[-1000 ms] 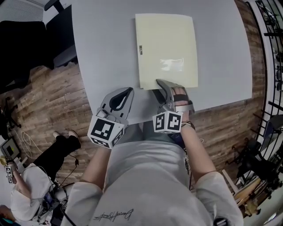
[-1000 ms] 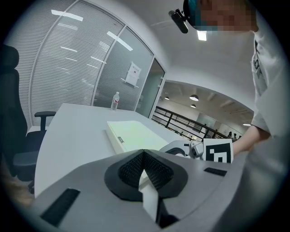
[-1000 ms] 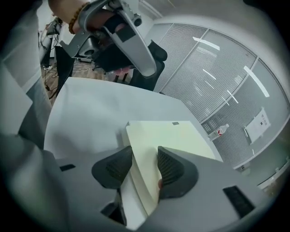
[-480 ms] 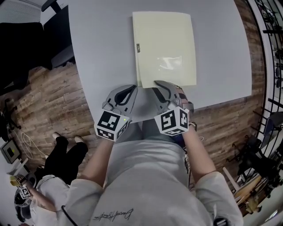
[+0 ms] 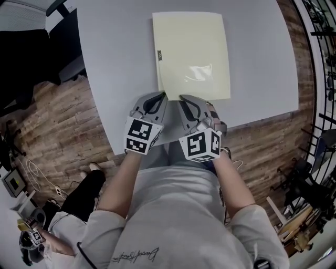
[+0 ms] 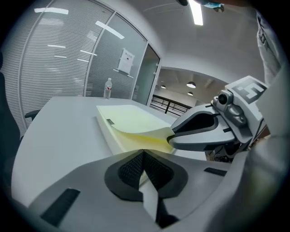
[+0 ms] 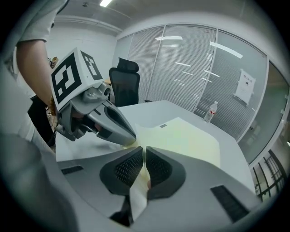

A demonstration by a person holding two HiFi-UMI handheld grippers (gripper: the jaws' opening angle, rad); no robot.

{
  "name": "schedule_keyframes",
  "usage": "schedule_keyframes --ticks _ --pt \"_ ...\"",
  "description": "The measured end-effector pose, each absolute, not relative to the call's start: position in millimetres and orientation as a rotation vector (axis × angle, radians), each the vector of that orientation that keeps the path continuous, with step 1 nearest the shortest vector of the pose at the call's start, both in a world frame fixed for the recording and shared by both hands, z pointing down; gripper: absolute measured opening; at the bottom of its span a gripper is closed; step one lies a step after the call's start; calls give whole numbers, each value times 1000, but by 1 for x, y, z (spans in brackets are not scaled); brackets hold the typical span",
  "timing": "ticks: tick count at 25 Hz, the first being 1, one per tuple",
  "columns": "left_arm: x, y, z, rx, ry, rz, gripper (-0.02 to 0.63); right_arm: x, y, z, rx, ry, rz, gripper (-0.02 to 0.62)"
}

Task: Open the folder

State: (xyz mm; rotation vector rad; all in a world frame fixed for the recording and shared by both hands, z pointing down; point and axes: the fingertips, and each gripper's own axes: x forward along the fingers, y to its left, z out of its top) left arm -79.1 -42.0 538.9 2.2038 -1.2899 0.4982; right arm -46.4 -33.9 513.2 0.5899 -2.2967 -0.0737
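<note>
Pinching item: right tool (image 5: 184, 99), jaws closing on the near edge of the folder (image 5: 191, 52) cover, which curls up off the pages. Left tool (image 5: 160, 96): pressed together, tip at the folder's near left corner. Step, as I judge it: cover lift just begun. Next: swing the cover left, where bare desk (image 5: 115, 63) leaves room. The desk's near edge runs just beneath both tools.

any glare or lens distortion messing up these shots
Head view: a shiny pale patch on the folder, either glare or a clear label, and the table edges bow. Left gripper view: dark round fisheye rim, with the ceiling light blown out white. Right gripper view: same rim, and the blinds curve.
</note>
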Motion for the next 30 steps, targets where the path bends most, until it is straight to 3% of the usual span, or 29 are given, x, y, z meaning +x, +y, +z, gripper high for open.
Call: schedule_keyframes --ticks 7,14,30 --pt "-79 -43 543 2220 -1294 666 9 -46 -42 496 643 -2333 -45 34" --pt "-85 -44 548 2199 -1296 644 9 -35 -57 456 767 -2391 -61 31" --pt "-99 -43 555 2174 -1268 689 9 79 -91 391 1197 -2384 30 25"
